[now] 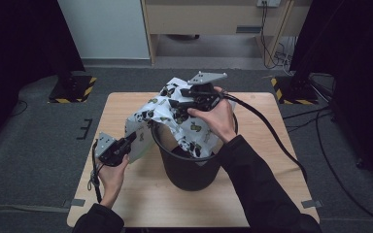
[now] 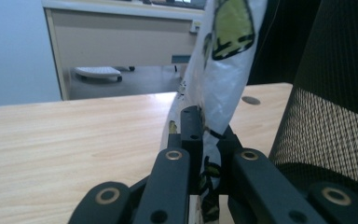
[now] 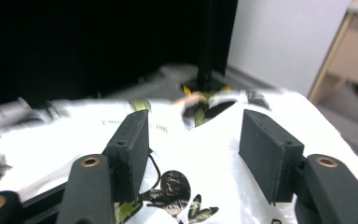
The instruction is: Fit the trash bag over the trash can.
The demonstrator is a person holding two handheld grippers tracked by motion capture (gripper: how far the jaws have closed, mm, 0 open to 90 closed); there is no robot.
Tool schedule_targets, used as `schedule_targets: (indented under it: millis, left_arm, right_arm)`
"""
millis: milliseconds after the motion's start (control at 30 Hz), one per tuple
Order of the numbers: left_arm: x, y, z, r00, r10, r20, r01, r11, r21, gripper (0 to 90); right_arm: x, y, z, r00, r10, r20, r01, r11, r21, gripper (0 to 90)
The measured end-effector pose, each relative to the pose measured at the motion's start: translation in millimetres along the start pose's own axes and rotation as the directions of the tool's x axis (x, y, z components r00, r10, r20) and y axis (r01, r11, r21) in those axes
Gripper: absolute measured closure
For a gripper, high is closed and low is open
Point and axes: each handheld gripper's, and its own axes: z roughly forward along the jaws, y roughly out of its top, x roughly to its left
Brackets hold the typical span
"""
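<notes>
One printed bag [image 1: 175,114] in black bin [image 1: 189,170]

Left gripper [image 2: 204,140] jaws pinched on printed plastic bag [image 2: 219,74] — mesh bin [image 2: 326,130] just beside, rt.

A bin [image 1: 190,167] stood on the table [image 1: 141,194], roughly at its middle. A printed plastic bag [image 1: 175,114] lay draped over the bin's far and left rim, part of it hanging inside and part spilling down the outside on the left. The left gripper [image 1: 128,141] sat just left of the bin, at the bag's hanging edge. The right gripper [image 1: 187,97] was above the bag, behind the bin's opening.
</notes>
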Motion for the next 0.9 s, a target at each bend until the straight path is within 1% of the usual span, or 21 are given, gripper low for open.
schedule_targets:
  millis: [67,100,133,167,300,333,400,433,467,500,533,567,600,633,667,700,733,800,833,867,900]
  left_arm:
    - [1.7,7.0,-4.5,0.9999,-0.017,0.000,0.016,0.9992,-0.037,87.2]
    - [1.7,7.0,-4.5,0.9999,-0.017,0.000,0.016,0.9992,-0.037,87.2]
    - [1.5,13.6,-7.7,0.9998,-0.018,0.004,0.018,0.9976,-0.066,87.3]
    - [0.6,17.1,-8.8,0.9999,-0.014,0.006,0.015,0.9968,-0.079,87.2]
    - [-4.5,28.6,-12.6,0.9996,-0.008,0.026,0.011,0.9918,-0.127,87.2]
    - [-4.5,28.6,-12.6,0.9996,-0.008,0.026,0.011,0.9918,-0.127,87.2]
    - [-7.4,33.1,-14.9,0.9992,-0.005,0.040,0.011,0.9892,-0.146,87.2]
    - [-9.8,36.2,-17.0,0.9989,0.004,0.047,0.004,0.9870,-0.161,87.1]
    - [-9.8,36.2,-17.0,0.9989,0.004,0.047,0.004,0.9870,-0.161,87.1]
    - [-11.3,38.4,-18.7,0.9985,0.010,0.054,0.000,0.9851,-0.172,87.1]
    - [-13.7,42.1,-21.2,0.9978,0.017,0.065,-0.004,0.9817,-0.190,87.0]
    - [-15.1,44.1,-22.6,0.9973,0.021,0.071,-0.007,0.9799,-0.199,86.8]
    - [-15.1,44.1,-22.6,0.9973,0.021,0.071,-0.007,0.9799,-0.199,86.7]
    - [-16.8,46.1,-24.0,0.9969,0.023,0.075,-0.007,0.9779,-0.209,86.7]
    - [-18.5,48.3,-25.4,0.9964,0.032,0.078,-0.015,0.9766,-0.215,86.4]
    - [-22.3,52.0,-27.4,0.9952,0.048,0.085,-0.028,0.9733,-0.228,86.3]
    - [-23.7,53.3,-27.6,0.9948,0.047,0.090,-0.025,0.9722,-0.233,86.3]
    - [-27.3,55.7,-27.7,0.9930,0.060,0.101,-0.035,0.9705,-0.239,86.3]
    - [-27.3,55.7,-27.7,0.9930,0.060,0.101,-0.035,0.9705,-0.239,86.3]
    - [-33.3,57.0,-27.5,0.9898,0.079,0.119,-0.049,0.9711,-0.233,86.3]
    - [-35.2,58.4,-26.3,0.9865,0.098,0.131,-0.063,0.9668,-0.248,86.3]
  right_arm:
    - [-1.1,-7.6,2.8,0.9999,0.015,-0.007,-0.015,1.000,0.025,41.1]
    - [-0.7,-11.9,3.6,0.9998,0.016,-0.014,-0.015,0.999,0.043,40.9]
    - [-0.5,-14.2,3.8,0.9993,0.026,-0.028,-0.024,0.997,0.067,40.3]
    - [-0.3,-15.7,4.5,0.9987,0.034,-0.038,-0.030,0.996,0.087,39.7]
    - [0.7,-20.4,9.8,0.9975,0.041,-0.057,-0.029,0.980,0.198,37.3]
    - [0.7,-20.4,9.8,0.9975,0.041,-0.057,-0.029,0.980,0.198,37.3]
    - [1.5,-18.4,4.3,0.9969,0.033,-0.071,-0.021,0.987,0.162,37.3]
    - [1.5,-16.5,0.4,0.9970,0.028,-0.072,-0.019,0.992,0.127,37.3]
    - [1.5,-16.5,0.4,0.9970,0.028,-0.072,-0.019,0.992,0.127,37.3]
    - [1.6,-14.9,-3.2,0.9971,0.029,-0.070,-0.022,0.994,0.105,37.2]
    - [0.8,-8.8,-13.4,0.9984,0.021,-0.053,-0.020,1.000,0.022,35.8]
    - [0.2,-5.7,-17.6,0.9993,0.015,-0.035,-0.016,1.000,-0.020,35.0]
    - [0.2,-5.7,-17.6,0.9993,0.015,-0.035,-0.016,1.000,-0.020,35.0]
    - [-0.6,-2.5,-21.3,0.9997,0.013,-0.022,-0.014,0.998,-0.065,34.4]
    - [-1.1,4.4,-28.0,0.9997,0.020,-0.011,-0.022,0.987,-0.158,33.6]
    - [-1.6,7.2,-30.7,0.9995,0.029,-0.014,-0.031,0.980,-0.199,33.3]
    - [-2.4,9.6,-32.6,0.9987,0.045,-0.024,-0.050,0.971,-0.234,32.7]
    - [-4.5,12.5,-33.8,0.9980,0.057,-0.026,-0.062,0.958,-0.281,30.4]
    - [-4.5,12.5,-33.8,0.9980,0.057,-0.026,-0.062,0.958,-0.281,30.4]
    - [-5.8,13.0,-29.5,0.9985,0.044,-0.033,-0.051,0.963,-0.265,28.3]
    - [-4.9,12.5,-26.3,0.9992,0.024,-0.033,-0.032,0.967,-0.251,28.0]
